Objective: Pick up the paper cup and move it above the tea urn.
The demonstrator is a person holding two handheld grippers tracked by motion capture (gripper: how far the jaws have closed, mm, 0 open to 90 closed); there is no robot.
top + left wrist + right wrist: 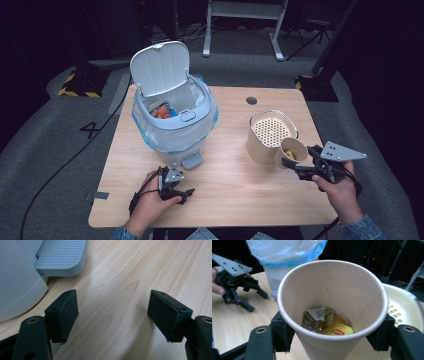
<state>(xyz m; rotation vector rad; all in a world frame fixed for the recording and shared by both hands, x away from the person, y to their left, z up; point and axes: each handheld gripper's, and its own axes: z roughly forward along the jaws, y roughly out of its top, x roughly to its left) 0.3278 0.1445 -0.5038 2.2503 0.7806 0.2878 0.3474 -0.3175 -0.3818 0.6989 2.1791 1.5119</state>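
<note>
Right gripper (332,340) clamps a tan paper cup (332,297) holding a used teabag (318,317); next, tip it over the cream strainer pot (270,131). Left gripper (113,315) rests apart.

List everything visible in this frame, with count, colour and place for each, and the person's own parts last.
paper cup: one, beige, clamped in the right gripper, tilted next to the strainer container
tea bag: one, wet and dark green, with a yellow tag, in a little brown liquid at the cup's bottom
strainer container: one, cream with a perforated insert, right half of the table
pedal bin: one, pale grey-blue, lid up, blue-edged liner, colourful waste inside, left half of the table
table: one, light wood
left gripper: one, black, open, low over bare wood by the bin's pedal
right gripper: one, black, shut on the cup
hands: two, denim cuffs, bottom edge of the high view
</note>
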